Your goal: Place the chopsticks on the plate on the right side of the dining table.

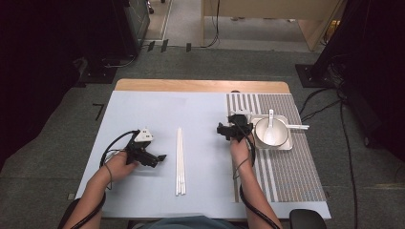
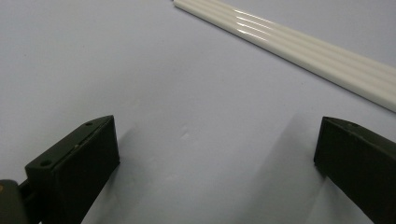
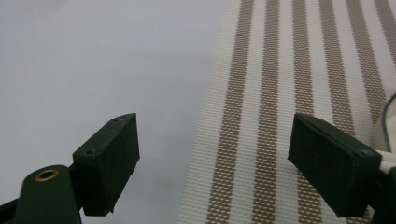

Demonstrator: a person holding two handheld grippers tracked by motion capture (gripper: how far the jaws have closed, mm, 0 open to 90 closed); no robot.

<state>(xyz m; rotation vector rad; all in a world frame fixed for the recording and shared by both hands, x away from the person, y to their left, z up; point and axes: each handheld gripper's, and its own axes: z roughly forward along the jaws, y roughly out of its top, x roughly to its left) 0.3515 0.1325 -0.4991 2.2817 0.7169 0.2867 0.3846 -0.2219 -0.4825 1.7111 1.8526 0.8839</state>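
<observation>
On the table, the chopsticks are laid side by side, just right of the left claw (released, empty). The right claw, also released, is held beside the bowl. A shallow pinch could roll or scatter the chopsticks.

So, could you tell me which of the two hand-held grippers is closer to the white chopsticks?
The left hand-held gripper; its open jaws point at the chopsticks, while the right hand-held gripper sits by the bowl.

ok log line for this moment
left gripper open, near chopsticks | right gripper open, beside bowl on striped mat | nothing held
</observation>
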